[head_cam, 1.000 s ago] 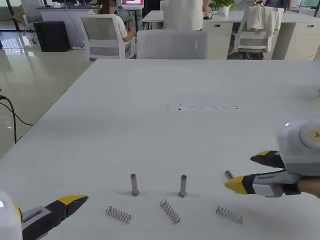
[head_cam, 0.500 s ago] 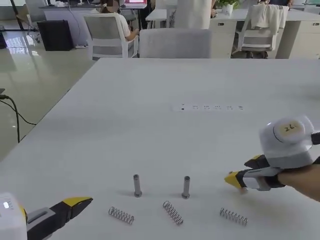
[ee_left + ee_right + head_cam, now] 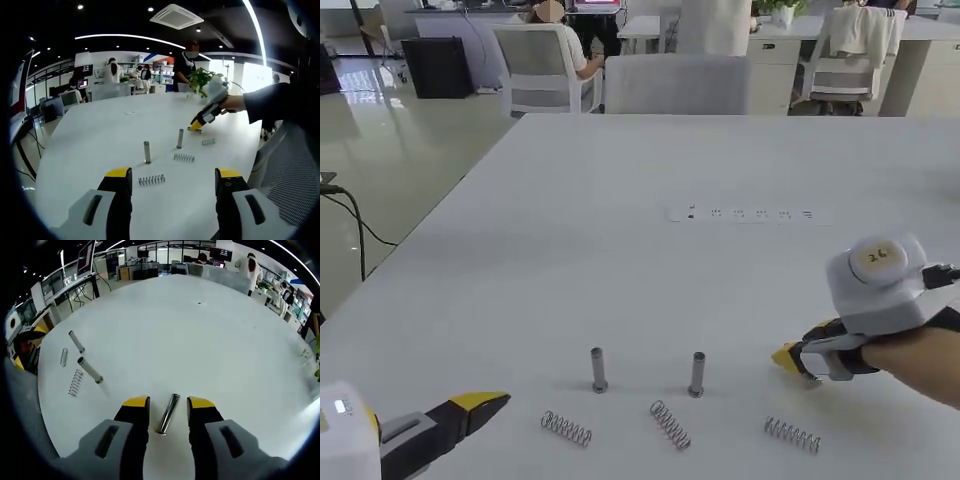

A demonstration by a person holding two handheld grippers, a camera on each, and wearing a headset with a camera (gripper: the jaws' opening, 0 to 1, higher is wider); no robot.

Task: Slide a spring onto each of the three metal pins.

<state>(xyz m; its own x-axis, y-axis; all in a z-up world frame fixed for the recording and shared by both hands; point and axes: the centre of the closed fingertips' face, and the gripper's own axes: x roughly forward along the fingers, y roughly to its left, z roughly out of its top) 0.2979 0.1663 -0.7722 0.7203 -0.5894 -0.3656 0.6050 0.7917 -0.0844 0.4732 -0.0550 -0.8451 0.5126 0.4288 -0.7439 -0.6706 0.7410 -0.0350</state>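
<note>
The right gripper [image 3: 786,357] sits at the lower right of the head view; in its own view its jaws stand apart on either side of the third pin [image 3: 167,414], a gap on each side, gripping nothing; whether that pin stands or lies I cannot tell; the left gripper [image 3: 170,176] has its jaws spread wide and empty; the left pin [image 3: 598,369] and middle pin [image 3: 697,374] stand upright on the white table [image 3: 620,250]; just below them lie the left spring [image 3: 566,429], middle spring [image 3: 670,424] and right spring [image 3: 792,435], all loose.

Head view high over table [image 3: 620,250]; left gripper view low across it; right gripper view close on 1 pin [image 3: 167,414].
</note>
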